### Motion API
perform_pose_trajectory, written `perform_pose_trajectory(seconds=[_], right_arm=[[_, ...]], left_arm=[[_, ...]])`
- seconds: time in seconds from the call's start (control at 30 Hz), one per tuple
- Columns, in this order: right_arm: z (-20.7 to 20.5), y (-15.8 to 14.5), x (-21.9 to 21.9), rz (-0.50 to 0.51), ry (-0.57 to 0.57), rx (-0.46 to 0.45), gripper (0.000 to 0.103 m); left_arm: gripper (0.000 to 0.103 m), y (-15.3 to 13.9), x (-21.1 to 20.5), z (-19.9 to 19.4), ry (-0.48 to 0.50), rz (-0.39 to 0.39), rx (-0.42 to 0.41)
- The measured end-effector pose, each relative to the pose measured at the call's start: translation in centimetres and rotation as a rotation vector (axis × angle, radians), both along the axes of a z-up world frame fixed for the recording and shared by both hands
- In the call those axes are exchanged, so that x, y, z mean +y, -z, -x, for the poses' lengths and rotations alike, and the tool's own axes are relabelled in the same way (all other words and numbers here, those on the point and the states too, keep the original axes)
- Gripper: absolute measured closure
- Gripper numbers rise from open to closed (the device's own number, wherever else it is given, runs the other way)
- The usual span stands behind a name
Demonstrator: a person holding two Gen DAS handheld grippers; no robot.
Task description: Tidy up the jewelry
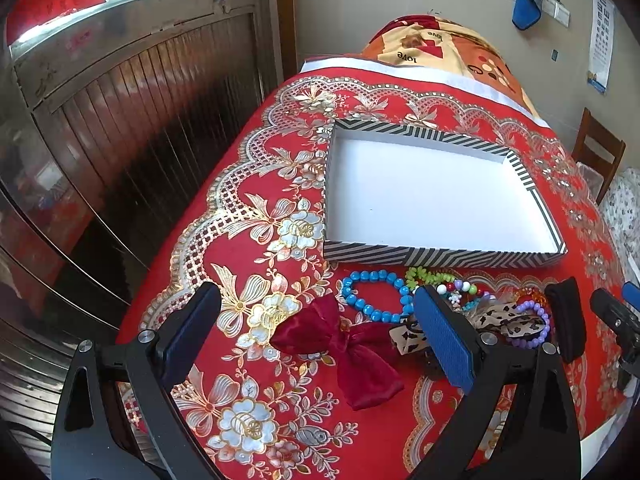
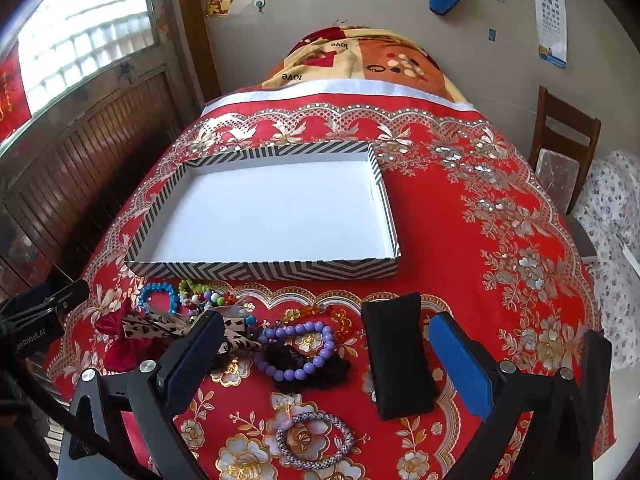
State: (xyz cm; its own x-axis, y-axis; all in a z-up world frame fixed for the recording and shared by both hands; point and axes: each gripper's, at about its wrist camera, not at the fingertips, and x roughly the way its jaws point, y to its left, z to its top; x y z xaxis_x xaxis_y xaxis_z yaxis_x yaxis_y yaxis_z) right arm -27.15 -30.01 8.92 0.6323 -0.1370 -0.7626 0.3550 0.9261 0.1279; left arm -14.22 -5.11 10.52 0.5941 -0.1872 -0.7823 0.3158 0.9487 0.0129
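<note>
On the bench, just in front of the near wall of the striped box (image 2: 264, 270), the jewelry is strewn in a row, while the box's white floor is seen bare. Nearest that wall lie a blue bead bracelet (image 1: 376, 294) and a green bead bracelet (image 1: 428, 276); further from it are a dark red satin bow (image 1: 352, 354), a leopard-print bow (image 1: 508, 318), a purple bead bracelet (image 2: 298, 350) resting on a black scrunchie (image 2: 316, 374), a woven lilac bangle (image 2: 314, 442) and a black pouch (image 2: 394, 354). The left gripper (image 1: 316, 334) is held wide open over the red bow with nothing grasped; the right gripper (image 2: 326, 358) is likewise spread wide and empty, the purple bracelet lying between its fingers. The step in hand is judged to be a first pick. It would be done well if one loose piece were chosen, the fingers lowered astride a single strand, closed on the beads and not the tablecloth (image 2: 460, 216), and the piece lifted clear of its tangled neighbours before being carried over the box wall. The word "love" can be read, inverted, on the blanket (image 2: 360, 56) beyond the box; an eye chart (image 2: 550, 4) hangs on the wall.
</note>
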Motion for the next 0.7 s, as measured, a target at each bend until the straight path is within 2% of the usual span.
perform_pose_trajectory(seconds=[0.7], right_arm=[[-0.62, -0.01, -0.12, 0.005, -0.017, 0.016, 0.001]], left_arm=[[0.005, 0.11, -0.35, -0.13, 0.004, 0.001, 0.009]])
